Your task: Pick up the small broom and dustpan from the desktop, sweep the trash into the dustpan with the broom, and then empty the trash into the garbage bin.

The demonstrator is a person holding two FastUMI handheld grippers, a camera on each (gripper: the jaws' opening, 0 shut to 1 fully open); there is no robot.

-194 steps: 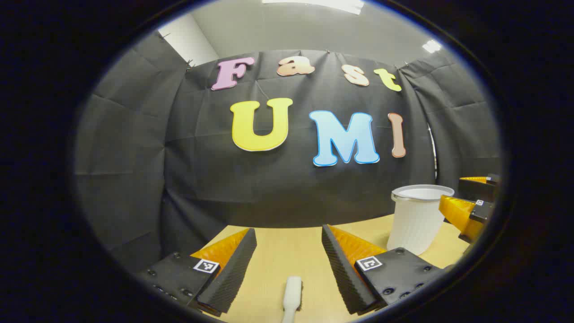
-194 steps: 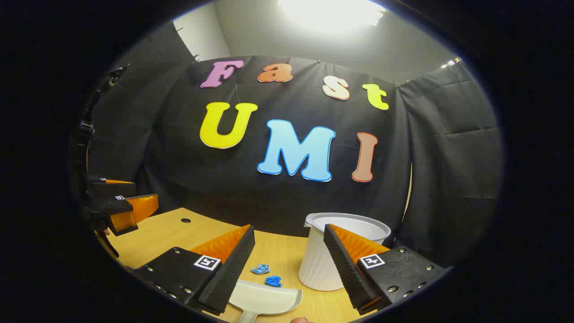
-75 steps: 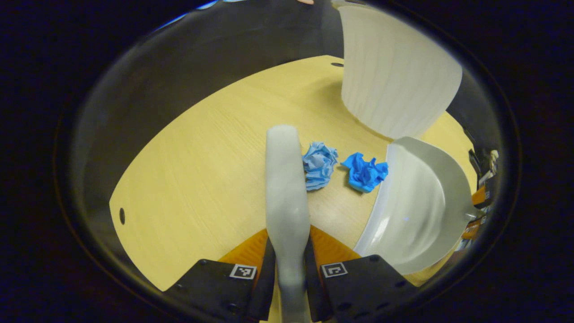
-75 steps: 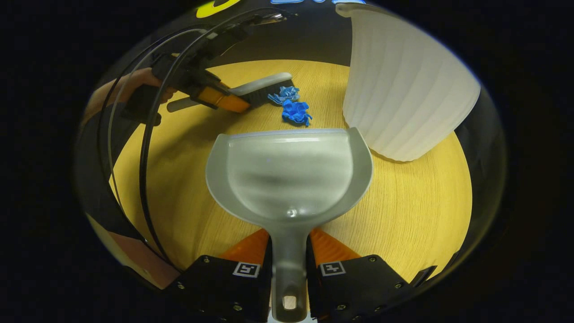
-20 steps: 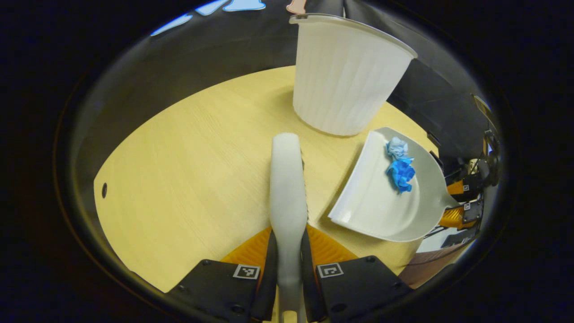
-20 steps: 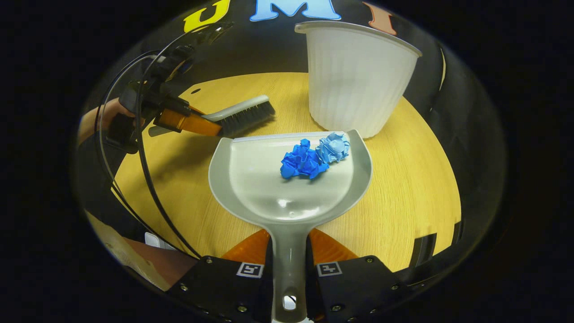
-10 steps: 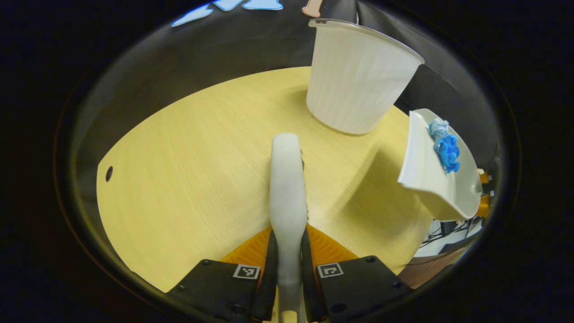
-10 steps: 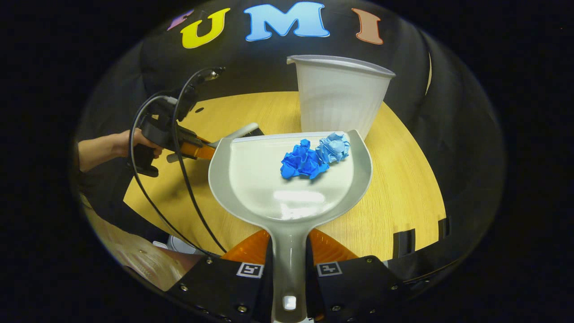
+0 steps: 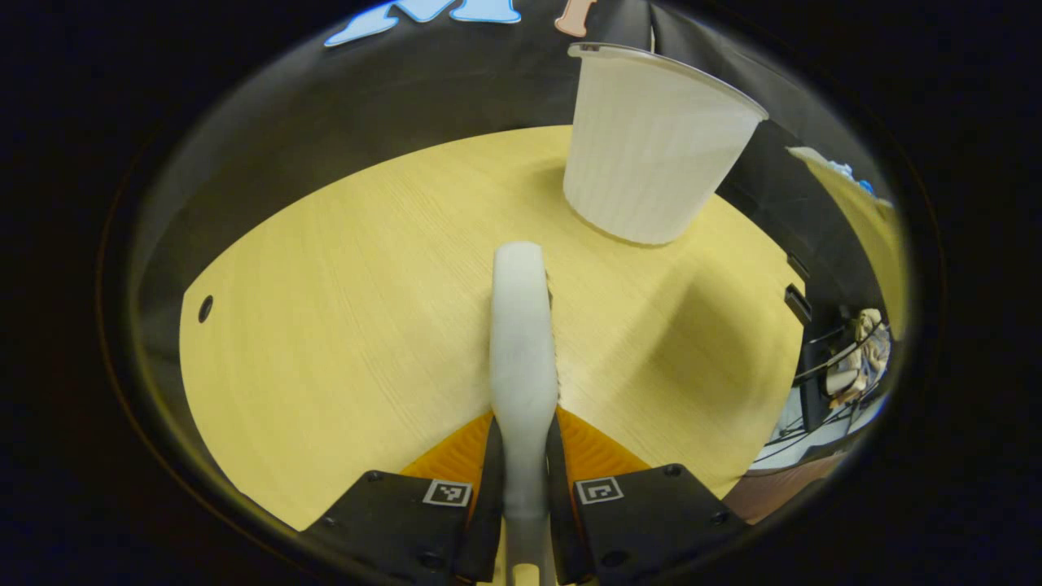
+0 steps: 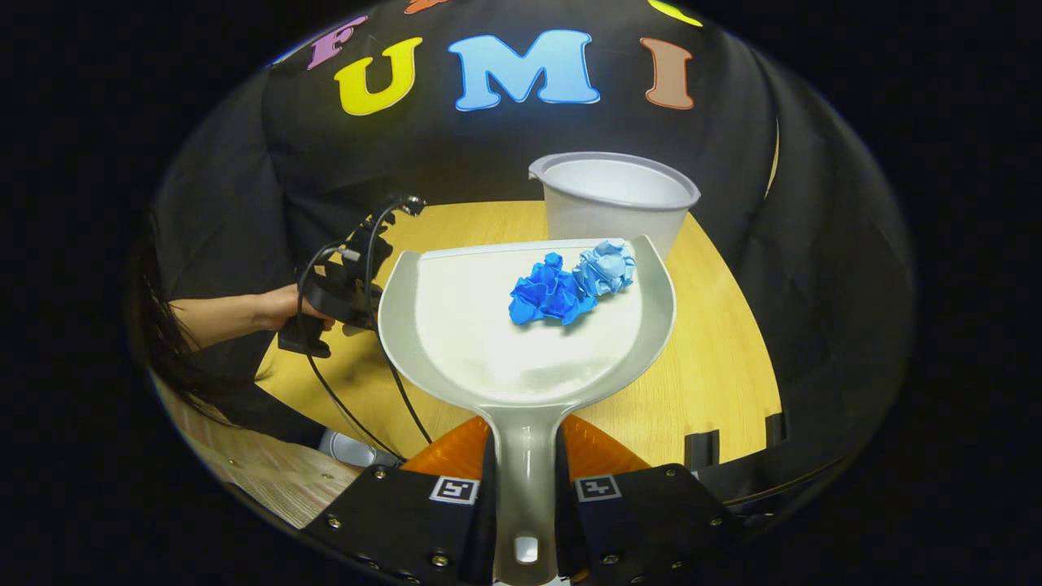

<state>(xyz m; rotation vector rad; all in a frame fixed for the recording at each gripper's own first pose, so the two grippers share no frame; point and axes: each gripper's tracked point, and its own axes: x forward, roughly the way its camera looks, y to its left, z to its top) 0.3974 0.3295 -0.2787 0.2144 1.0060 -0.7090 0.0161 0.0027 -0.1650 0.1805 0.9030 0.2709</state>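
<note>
My right gripper point(image 10: 525, 480) is shut on the handle of the grey dustpan point(image 10: 464, 342), held level well above the table. In the pan lie a dark blue paper wad point(image 10: 549, 297) and a light blue paper wad point(image 10: 606, 268). The white ribbed garbage bin point(image 10: 615, 195) stands upright just beyond the pan's front lip, its mouth open to view. My left gripper point(image 9: 523, 480) is shut on the white broom point(image 9: 521, 325), which points out over the table. In the left gripper view the bin point(image 9: 651, 146) is at the upper right and the dustpan's underside point(image 9: 863, 220) shows at the right edge.
The round wooden table point(image 9: 342, 309) has a small dark hole point(image 9: 204, 308) near its left edge. In the right gripper view a hand point(image 10: 281, 309) holds the other gripper point(image 10: 346, 285) left of the pan, with black cables hanging from it.
The dustpan has risen higher with both wads still in it; the bin's inside now shows in the right gripper view. In the left gripper view the pan slid up toward the right edge. The broom stays put.
</note>
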